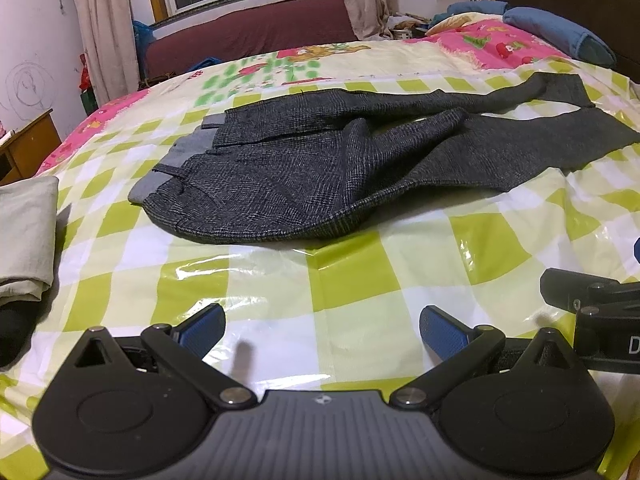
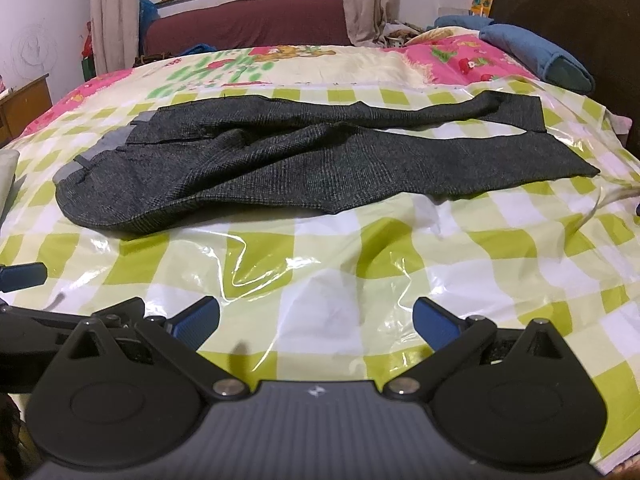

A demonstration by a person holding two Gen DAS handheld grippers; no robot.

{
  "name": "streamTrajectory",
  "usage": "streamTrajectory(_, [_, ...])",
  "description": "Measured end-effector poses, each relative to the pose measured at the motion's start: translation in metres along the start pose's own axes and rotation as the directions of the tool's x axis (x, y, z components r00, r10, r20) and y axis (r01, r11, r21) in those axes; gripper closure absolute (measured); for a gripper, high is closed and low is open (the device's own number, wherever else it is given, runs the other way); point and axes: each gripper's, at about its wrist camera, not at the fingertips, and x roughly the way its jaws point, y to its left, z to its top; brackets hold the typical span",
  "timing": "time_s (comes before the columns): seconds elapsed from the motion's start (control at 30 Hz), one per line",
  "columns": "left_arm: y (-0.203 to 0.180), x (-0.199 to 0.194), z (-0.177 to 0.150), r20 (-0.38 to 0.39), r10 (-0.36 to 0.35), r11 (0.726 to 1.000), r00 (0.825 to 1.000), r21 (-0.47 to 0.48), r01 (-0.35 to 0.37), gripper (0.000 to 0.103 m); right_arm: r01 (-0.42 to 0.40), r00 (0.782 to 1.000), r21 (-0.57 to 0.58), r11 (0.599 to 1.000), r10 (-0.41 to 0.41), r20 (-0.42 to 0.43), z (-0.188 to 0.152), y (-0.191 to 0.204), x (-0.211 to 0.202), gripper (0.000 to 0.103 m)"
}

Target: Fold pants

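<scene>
Dark grey checked pants point(image 1: 320, 164) lie spread on the bed, waistband at the left, both legs running to the right. They also show in the right wrist view point(image 2: 280, 156). My left gripper point(image 1: 322, 330) is open and empty, low over the sheet in front of the pants. My right gripper point(image 2: 316, 320) is open and empty too, beside the left one, in front of the pants. Part of the right gripper point(image 1: 592, 308) shows at the right edge of the left wrist view. A blue finger of the left gripper point(image 2: 22, 276) shows at the left edge of the right wrist view.
A shiny green and white checked plastic sheet point(image 1: 320, 272) covers the bed. A folded pale grey cloth point(image 1: 26, 236) lies at the left. Blue pillows point(image 1: 560, 32) and a dark headboard point(image 2: 568, 12) stand at the far right. A wooden stand point(image 1: 24, 148) is at the left.
</scene>
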Motion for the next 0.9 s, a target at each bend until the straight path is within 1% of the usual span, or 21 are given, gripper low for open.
streamTrajectory(0.43, [-0.0019,0.0005,-0.0012,0.002,0.006,1.0,1.0,0.012,-0.006,0.0,0.017,1.0,-0.026,1.0,-0.017,0.008,0.0001,0.0035,-0.0001,0.001])
streamTrajectory(0.63, [-0.0019,0.0005,-0.0012,0.002,0.005,1.0,1.0,0.011,-0.005,0.0,0.012,1.0,-0.023,1.0,-0.012,0.004,0.0004,0.0023,0.0003,0.001])
streamTrajectory(0.77, [-0.0016,-0.0006,0.0004,0.01,0.007,1.0,1.0,0.017,-0.007,0.0,0.001,1.0,-0.019,1.0,-0.001,-0.001,0.0018,0.0013,0.0014,0.001])
streamTrajectory(0.9, [0.006,-0.0025,0.0065,0.036,-0.002,1.0,0.999,0.016,0.001,0.0,-0.037,0.999,-0.017,0.999,0.038,0.003,0.0092,0.0015,0.0039,0.001])
